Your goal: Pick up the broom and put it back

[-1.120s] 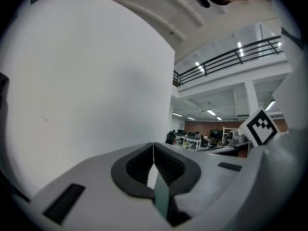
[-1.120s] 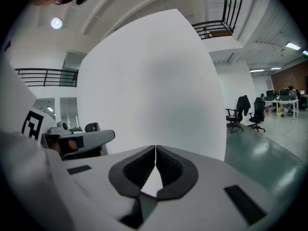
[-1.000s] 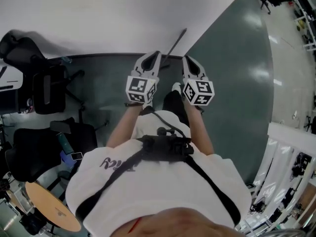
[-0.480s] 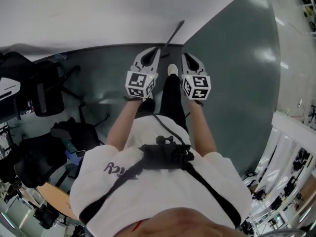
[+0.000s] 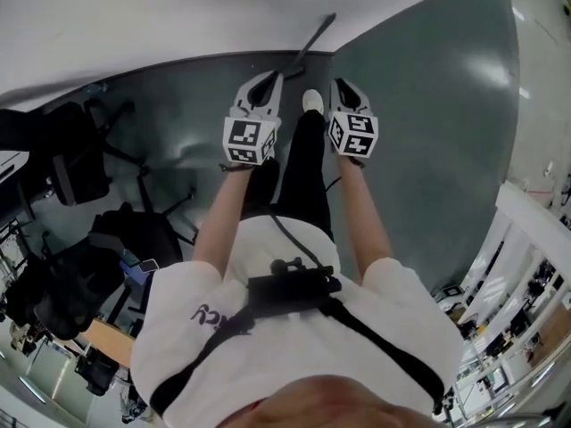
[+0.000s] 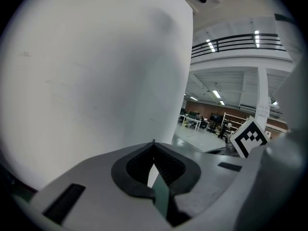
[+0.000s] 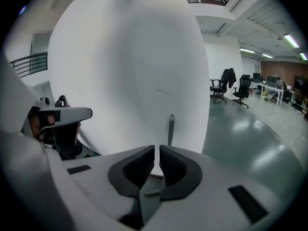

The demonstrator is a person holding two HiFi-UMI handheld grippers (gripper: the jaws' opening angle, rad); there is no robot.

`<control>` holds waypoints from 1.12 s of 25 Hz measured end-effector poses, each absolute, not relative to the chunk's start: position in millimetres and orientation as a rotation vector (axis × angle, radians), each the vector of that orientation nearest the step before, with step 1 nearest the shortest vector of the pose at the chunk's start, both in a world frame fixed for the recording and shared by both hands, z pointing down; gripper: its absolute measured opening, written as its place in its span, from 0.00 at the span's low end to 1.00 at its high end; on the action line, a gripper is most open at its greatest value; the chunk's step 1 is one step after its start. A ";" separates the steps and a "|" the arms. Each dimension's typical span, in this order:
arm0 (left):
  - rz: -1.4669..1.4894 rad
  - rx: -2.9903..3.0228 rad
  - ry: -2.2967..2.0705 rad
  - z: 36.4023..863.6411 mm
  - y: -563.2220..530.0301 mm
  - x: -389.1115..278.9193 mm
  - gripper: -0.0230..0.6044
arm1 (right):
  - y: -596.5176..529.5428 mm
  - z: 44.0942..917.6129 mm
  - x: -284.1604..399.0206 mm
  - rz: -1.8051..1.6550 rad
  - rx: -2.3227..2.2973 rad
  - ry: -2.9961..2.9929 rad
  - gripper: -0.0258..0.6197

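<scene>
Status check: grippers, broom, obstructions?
Left hand-held gripper shut, empty. Right hand-held gripper shut, empty. Slim grey broom handle leans on white wall, untouched. Black office chairs aside.

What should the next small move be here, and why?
Probably open the right gripper while bringing it up to the broom handle. That handle leans on the white wall just ahead of its jaws, which are shut on nothing and short of it; the left gripper is shut too.

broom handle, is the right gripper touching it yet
Apart. Head view shows bare floor between the right gripper and the broom handle; its jaws are shut on nothing.
</scene>
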State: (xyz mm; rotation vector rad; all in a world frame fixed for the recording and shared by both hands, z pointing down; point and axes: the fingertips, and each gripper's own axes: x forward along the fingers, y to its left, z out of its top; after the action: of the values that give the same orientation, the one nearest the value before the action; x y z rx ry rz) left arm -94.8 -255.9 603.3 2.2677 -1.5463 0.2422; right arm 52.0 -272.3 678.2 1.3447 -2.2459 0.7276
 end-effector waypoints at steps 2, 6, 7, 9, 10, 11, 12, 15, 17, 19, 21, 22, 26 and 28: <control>0.253 2.255 -1.550 621.2 -266.2 -93.0 0.06 | -285.2 700.6 55.8 0.745 1.340 -2.236 0.06; 0.257 2.250 -1.550 650.7 -279.2 -93.6 0.06 | -304.4 741.4 52.9 0.761 1.348 -2.211 0.22; 0.259 2.247 -1.547 656.4 -280.8 -93.8 0.06 | -307.0 751.0 50.0 0.772 1.342 -2.208 0.26; 0.266 2.246 -1.538 666.6 -286.7 -91.7 0.06 | -316.0 769.8 44.8 0.805 1.325 -2.216 0.30; 0.270 2.248 -1.531 671.4 -290.5 -90.1 0.06 | -322.6 778.2 42.5 0.820 1.318 -2.225 0.33; 0.272 2.250 -1.523 676.2 -293.6 -88.5 0.06 | -329.1 785.5 40.2 0.826 1.311 -2.235 0.35; 0.274 2.251 -1.514 681.0 -295.6 -87.0 0.06 | -334.8 792.1 37.7 0.828 1.302 -2.245 0.36; 0.285 2.249 -1.495 695.7 -299.3 -85.2 0.06 | -351.4 810.7 26.4 0.827 1.274 -2.275 0.43; 0.290 2.242 -1.496 705.3 -303.6 -87.2 0.06 | -364.8 825.1 14.9 0.837 1.256 -2.293 0.43; 0.286 2.237 -1.499 712.4 -308.8 -88.2 0.06 | -379.4 840.4 6.1 0.853 1.246 -2.296 0.43; 0.277 2.230 -1.500 715.7 -312.2 -87.4 0.06 | -392.9 853.3 3.7 0.864 1.252 -2.278 0.43; 0.273 2.227 -1.501 716.2 -313.5 -87.7 0.06 | -398.9 858.1 3.1 0.868 1.259 -2.269 0.43; 0.268 2.228 -1.506 712.8 -318.4 -91.0 0.06 | -415.9 871.1 -0.1 0.870 1.274 -2.254 0.43; 0.262 2.227 -1.512 710.4 -321.9 -91.0 0.06 | -422.3 875.4 0.0 0.873 1.273 -2.251 0.42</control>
State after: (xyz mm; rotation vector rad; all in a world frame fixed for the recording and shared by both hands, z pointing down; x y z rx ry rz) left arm -91.0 -321.9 710.4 2.2266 -1.5123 0.2623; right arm 0.0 -422.3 875.4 1.2732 -2.2514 0.8734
